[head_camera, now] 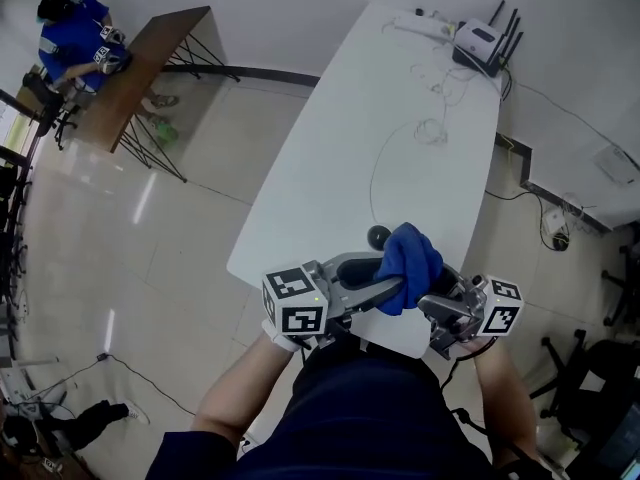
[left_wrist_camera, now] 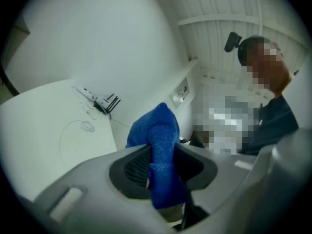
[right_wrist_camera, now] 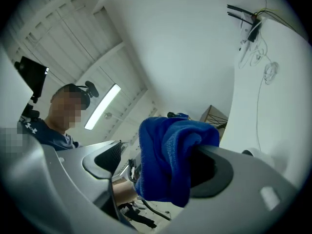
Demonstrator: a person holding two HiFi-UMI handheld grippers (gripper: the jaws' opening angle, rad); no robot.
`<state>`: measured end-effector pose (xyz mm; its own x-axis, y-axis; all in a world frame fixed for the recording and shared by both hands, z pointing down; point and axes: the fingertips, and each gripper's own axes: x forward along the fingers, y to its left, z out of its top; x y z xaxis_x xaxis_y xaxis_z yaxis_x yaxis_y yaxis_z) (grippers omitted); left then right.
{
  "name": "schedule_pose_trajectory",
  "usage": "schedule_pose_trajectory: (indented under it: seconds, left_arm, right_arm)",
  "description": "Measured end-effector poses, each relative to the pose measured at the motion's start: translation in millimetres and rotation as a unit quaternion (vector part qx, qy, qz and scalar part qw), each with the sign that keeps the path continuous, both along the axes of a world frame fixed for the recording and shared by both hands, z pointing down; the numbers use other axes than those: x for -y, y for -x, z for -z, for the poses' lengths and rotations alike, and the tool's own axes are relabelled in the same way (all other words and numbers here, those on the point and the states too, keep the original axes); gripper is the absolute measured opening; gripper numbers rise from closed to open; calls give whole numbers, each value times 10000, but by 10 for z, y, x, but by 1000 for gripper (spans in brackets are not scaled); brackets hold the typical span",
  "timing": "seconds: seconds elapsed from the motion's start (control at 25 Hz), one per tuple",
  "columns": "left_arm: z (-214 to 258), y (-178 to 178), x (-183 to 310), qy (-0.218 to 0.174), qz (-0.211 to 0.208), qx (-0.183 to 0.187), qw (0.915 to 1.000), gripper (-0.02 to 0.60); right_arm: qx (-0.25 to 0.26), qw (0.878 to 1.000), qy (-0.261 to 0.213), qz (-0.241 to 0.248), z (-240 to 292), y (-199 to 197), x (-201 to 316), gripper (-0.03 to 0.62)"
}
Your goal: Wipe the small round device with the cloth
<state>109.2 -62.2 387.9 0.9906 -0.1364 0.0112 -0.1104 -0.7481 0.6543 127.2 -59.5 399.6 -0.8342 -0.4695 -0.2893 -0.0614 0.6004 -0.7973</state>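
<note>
Above the near end of the white table (head_camera: 380, 108), the left gripper (left_wrist_camera: 161, 165) pinches a blue cloth (head_camera: 410, 263) between its jaws. The right gripper (right_wrist_camera: 156, 167) has its jaws spread wide, with the cloth draped over one. The small round device (head_camera: 379, 236) sits on the table, just beyond the cloth.

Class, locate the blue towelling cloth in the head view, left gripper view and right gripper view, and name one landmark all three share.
Head view: blue towelling cloth low centre.
Left gripper view: cloth at centre, clamped between the jaws.
Right gripper view: cloth at centre, draped over the right-hand jaw; jaws apart.
Shared landmark: pale router with black antennas, far beyond the cloth.
</note>
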Motion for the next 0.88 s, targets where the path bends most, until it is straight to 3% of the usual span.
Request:
schedule_pose_trajectory:
  seconds: [0.12, 0.2, 0.28, 0.4, 0.48, 0.56, 0.64, 0.88]
  left_arm:
    - [-329, 47, 97, -334, 364, 1055, 9932, 137]
    - [-528, 50, 133, -744, 448, 1847, 9790, 141]
    - [-690, 26, 137, -1132, 444, 2429, 9624, 144]
    - [-869, -23, 111, -1600, 387, 2937, 9416, 163]
    - [-925, -73, 54, -1771, 242, 3066, 9349, 189]
    - [-960, -113, 7, -1813, 114, 3085, 9337, 207]
    - [-968, -122, -9, -1682, 76, 2975, 9398, 227]
    - [-909, 39, -15, -1408, 396, 2541, 9561, 255]
  right_arm:
    - [-310, 9984, 441, -139, -210, 72, 92, 413]
    - [-664, 9955, 634, -220, -345, 131, 141, 370]
    - [-913, 9917, 838, -355, -461, 169, 192, 367]
    - [-1069, 9848, 1218, -623, -600, 177, 255, 355]
    - [-1251, 9804, 1355, -700, -678, 181, 268, 325]
    - [-1405, 9772, 1421, -719, -747, 159, 268, 239]
    - [-1398, 9767, 1458, -722, -777, 118, 259, 176]
    - [-1420, 9723, 1531, -1052, -859, -56, 311, 145]
